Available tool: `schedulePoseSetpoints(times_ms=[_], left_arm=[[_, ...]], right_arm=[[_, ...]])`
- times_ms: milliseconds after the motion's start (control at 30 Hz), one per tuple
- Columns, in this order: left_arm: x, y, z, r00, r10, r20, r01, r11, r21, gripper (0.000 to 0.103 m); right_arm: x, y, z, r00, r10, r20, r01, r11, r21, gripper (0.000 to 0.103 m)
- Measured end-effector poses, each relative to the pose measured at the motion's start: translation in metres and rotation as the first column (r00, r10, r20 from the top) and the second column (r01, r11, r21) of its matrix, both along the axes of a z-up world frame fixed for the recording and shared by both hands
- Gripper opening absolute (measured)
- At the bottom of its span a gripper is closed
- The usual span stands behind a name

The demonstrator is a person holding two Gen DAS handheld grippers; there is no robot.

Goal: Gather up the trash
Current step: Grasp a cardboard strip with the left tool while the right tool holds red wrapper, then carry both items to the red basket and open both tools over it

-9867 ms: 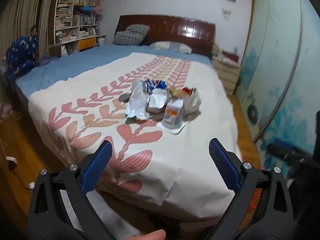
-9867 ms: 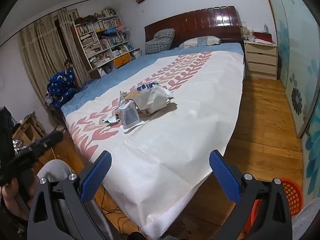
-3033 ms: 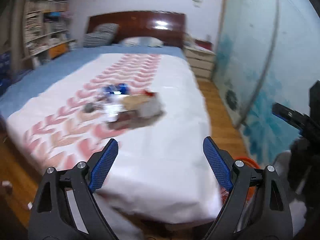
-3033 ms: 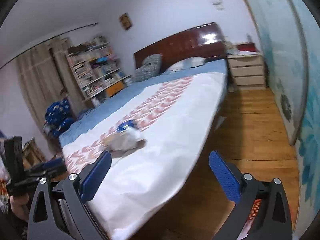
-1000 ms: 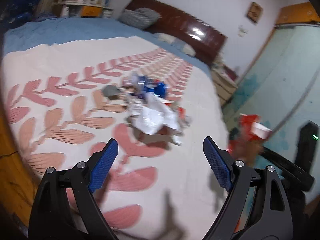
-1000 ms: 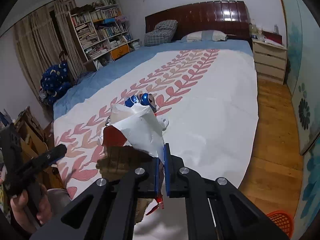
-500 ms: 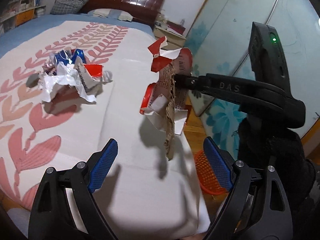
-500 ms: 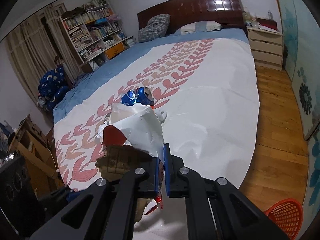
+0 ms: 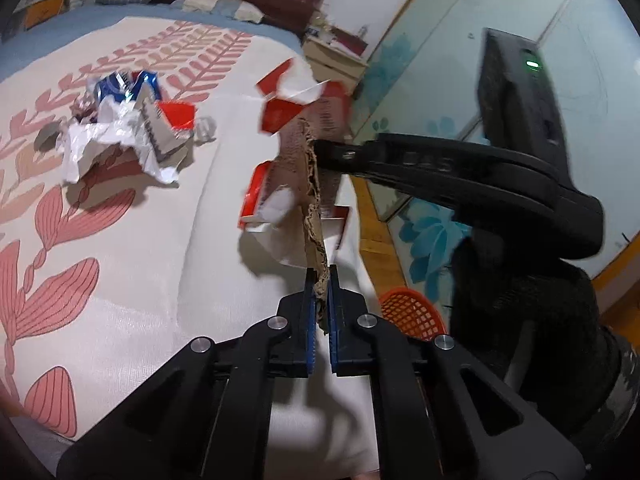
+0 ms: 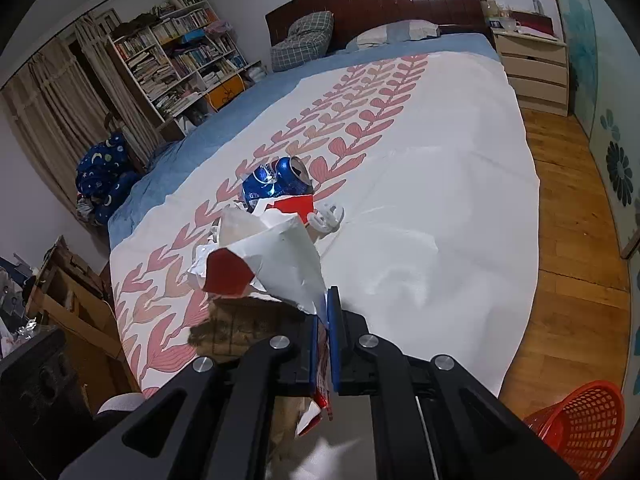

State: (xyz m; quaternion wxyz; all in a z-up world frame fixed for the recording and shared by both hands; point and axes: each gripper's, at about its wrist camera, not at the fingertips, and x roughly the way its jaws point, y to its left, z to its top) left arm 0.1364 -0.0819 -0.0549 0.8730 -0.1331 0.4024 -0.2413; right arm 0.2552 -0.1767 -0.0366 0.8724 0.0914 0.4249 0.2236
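Observation:
A torn red-and-white cardboard package (image 9: pixel 308 184) hangs over the bed's right edge, and my right gripper (image 9: pixel 320 148) is shut on its upper part. My left gripper (image 9: pixel 321 280) sits just below it. Its jaws are closing, and the blue pads press on the brown lower end of the cardboard. In the right wrist view the same package (image 10: pixel 276 268) sticks out leftward from my shut right gripper (image 10: pixel 323 304). A trash pile (image 9: pixel 128 132) lies on the bedspread: crushed blue cans (image 10: pixel 280 184), white wrappers and a red scrap.
An orange mesh basket (image 9: pixel 408 312) (image 10: pixel 576 420) stands on the wooden floor beside the bed (image 10: pixel 440 200). A nightstand (image 10: pixel 532 76) stands by the headboard, and a bookshelf (image 10: pixel 176 68) stands far left. A gloved hand (image 9: pixel 520 320) holds the right gripper.
The left gripper was wide open half a second ago and has shut on the lower end of the hanging cardboard. The right gripper stayed shut on the package and sank slightly.

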Motion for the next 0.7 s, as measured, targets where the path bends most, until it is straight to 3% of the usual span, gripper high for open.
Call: schedulePoseSetpoints(times_ms=[233, 333, 433, 700], left_arm=[[-0.019, 0.005, 0.022, 0.998, 0.048, 0.052, -0.049, 0.999, 0.023, 0.004], [-0.032, 0.003, 0.041, 0.993, 0.047, 0.110, -0.052, 0.998, 0.047, 0.004], [-0.039, -0.001, 0.054, 0.988, 0.045, 0.146, -0.049, 0.998, 0.026, 0.004], [-0.038, -0.017, 0.062, 0.988, 0.071, 0.137, -0.081, 0.994, 0.069, 0.004]], right_arm=[[0.000, -0.009, 0.010, 1.000, -0.016, 0.018, 0.016, 1.000, -0.007, 0.007], [-0.005, -0.024, 0.022, 0.999, -0.032, 0.043, 0.032, 0.999, 0.002, 0.007], [-0.010, -0.045, 0.031, 0.997, -0.048, 0.053, 0.047, 0.998, 0.030, 0.007], [-0.027, -0.099, 0.027, 0.991, -0.128, 0.042, 0.125, 0.990, 0.069, 0.007]])
